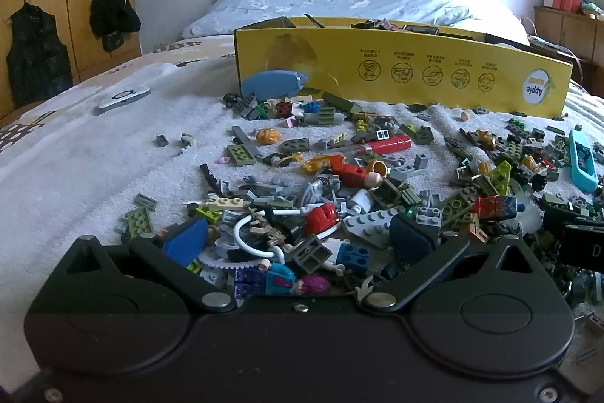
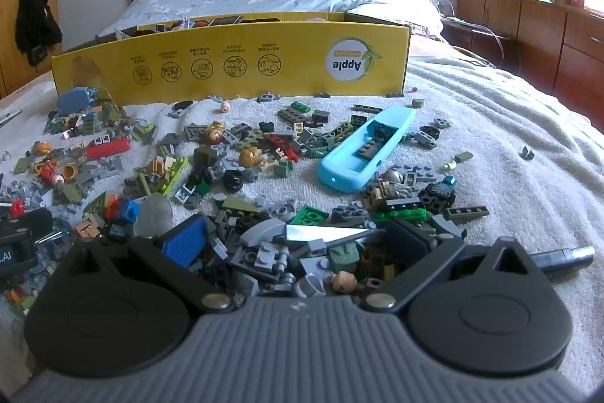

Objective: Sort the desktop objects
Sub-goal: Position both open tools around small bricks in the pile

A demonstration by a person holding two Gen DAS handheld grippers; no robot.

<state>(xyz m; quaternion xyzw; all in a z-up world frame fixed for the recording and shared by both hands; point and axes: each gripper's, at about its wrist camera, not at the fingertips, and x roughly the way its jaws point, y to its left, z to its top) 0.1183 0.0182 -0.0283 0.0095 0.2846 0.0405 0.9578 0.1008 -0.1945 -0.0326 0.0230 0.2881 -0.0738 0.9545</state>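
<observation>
Both tongs, left [image 1: 298, 244] and right [image 2: 298, 244], gape wide over toy bricks [image 1: 426, 214]; closing risks pinching several; box [image 1: 396, 70] at twelve o'clock.

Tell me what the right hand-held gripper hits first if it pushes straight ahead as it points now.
Most likely the loose grey bricks heaped between the open fingers of the right hand-held gripper, then the silver blade piece. The yellow box lies farther on; depth is uncertain.

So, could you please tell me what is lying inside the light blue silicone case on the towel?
The light blue case lies open side up, holding a few small dark bricks. Its far end is shadowed, so anything there or beneath those bricks cannot be seen.
</observation>
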